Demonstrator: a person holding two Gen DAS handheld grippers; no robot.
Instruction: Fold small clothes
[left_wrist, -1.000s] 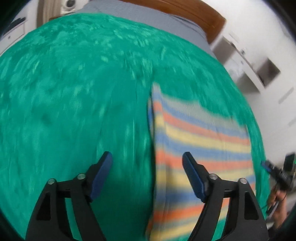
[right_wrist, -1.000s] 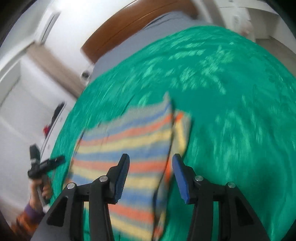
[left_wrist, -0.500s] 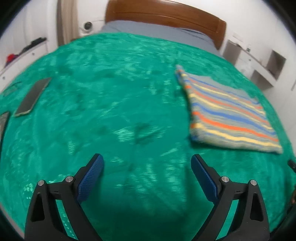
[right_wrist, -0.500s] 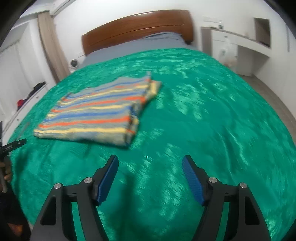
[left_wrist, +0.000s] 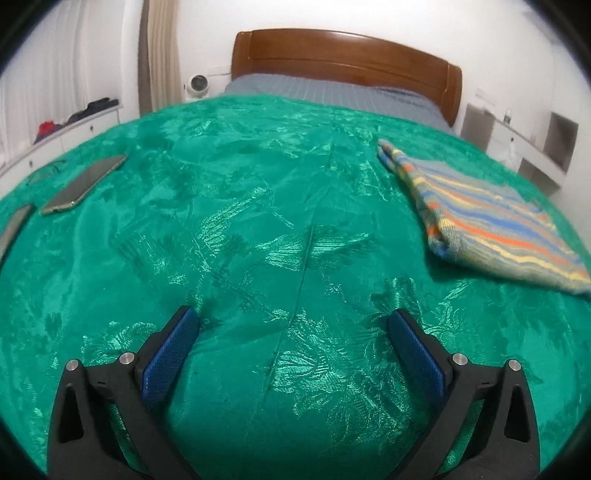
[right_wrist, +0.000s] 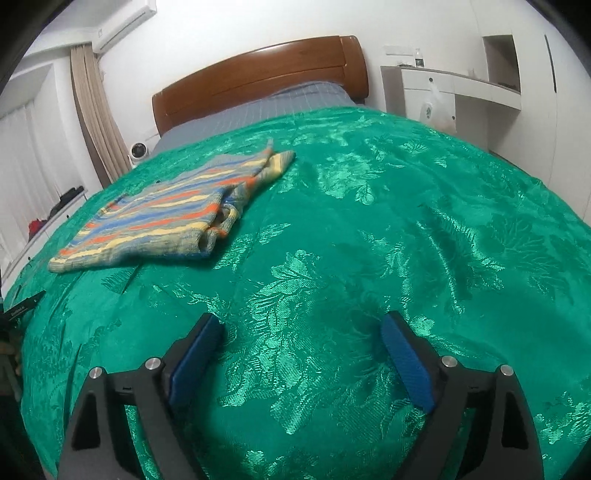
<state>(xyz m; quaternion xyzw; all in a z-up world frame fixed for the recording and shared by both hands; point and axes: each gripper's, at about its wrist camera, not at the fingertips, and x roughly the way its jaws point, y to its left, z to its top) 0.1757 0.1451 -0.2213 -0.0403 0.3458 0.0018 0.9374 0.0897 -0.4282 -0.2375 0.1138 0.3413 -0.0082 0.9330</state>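
A striped knit garment (left_wrist: 487, 221) in blue, orange and yellow lies folded flat on the green bedspread (left_wrist: 258, 206), at the right in the left wrist view. In the right wrist view the garment (right_wrist: 166, 214) lies at the left on the bedspread (right_wrist: 369, 229). My left gripper (left_wrist: 293, 325) is open and empty, well back from the garment over bare spread. My right gripper (right_wrist: 301, 328) is open and empty, also back from the garment.
Two phones (left_wrist: 83, 184) lie on the spread's left side, one at the far left edge (left_wrist: 13, 229). A wooden headboard (left_wrist: 343, 59) and grey sheet stand at the far end. White cabinets (right_wrist: 450, 92) line the right wall, a low shelf (left_wrist: 62, 125) the left.
Both grippers have pulled back and away from the garment, which was between their fingers a second ago. Both have opened wider. The garment now lies folded, alone.
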